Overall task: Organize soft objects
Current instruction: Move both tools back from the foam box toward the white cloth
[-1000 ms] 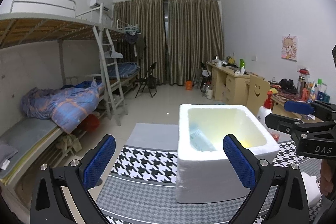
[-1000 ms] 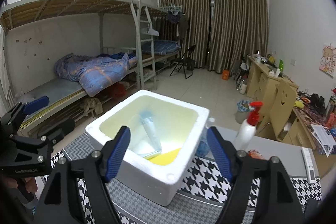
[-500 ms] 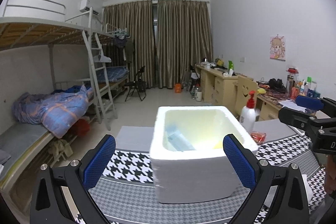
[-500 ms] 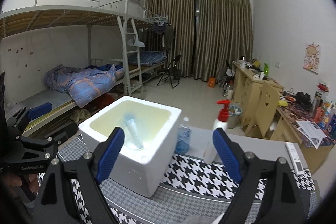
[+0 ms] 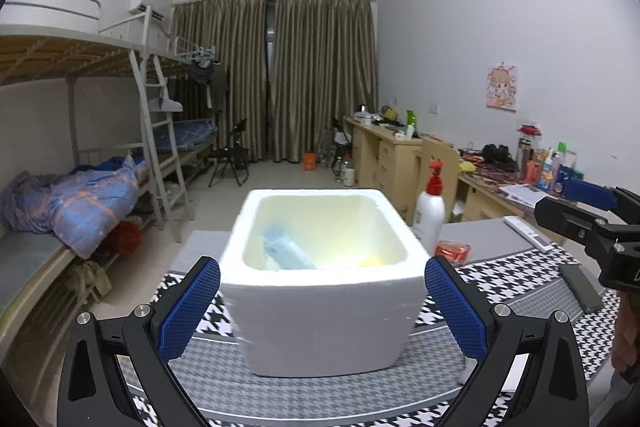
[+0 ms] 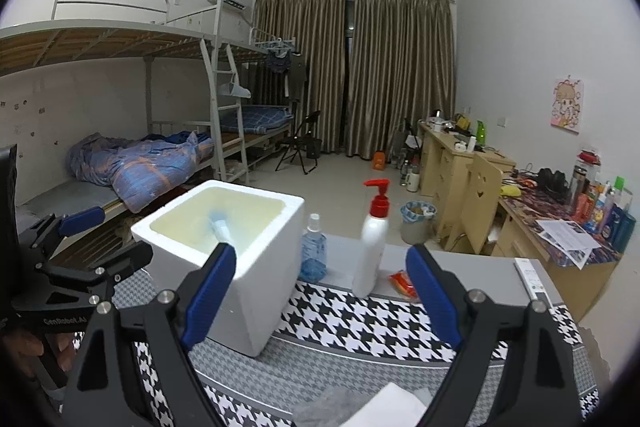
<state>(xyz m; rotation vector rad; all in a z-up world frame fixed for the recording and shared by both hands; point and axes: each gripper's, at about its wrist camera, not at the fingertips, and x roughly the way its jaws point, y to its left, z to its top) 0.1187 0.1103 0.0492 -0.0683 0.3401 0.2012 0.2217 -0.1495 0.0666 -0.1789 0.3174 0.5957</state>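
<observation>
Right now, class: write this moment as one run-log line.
left gripper: open, empty | right gripper: open, empty, jaws just widened | foam box: on houndstooth cloth, blue tube inside | pump bottle: upright beside box

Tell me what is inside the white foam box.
Inside the white foam box lies a pale blue tube-like item leaning along the left side, plus something yellow at the bottom right. The near wall hides the rest of the floor.

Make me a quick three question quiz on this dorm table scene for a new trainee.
1. True or false: the white foam box is empty.
2. What colour is the pump on the white bottle?
3. Which is nearest the foam box: A the blue spray bottle, B the remote control, C the orange packet?

Key: 1 false, a blue tube lies inside; 2 red; 3 A.
</observation>
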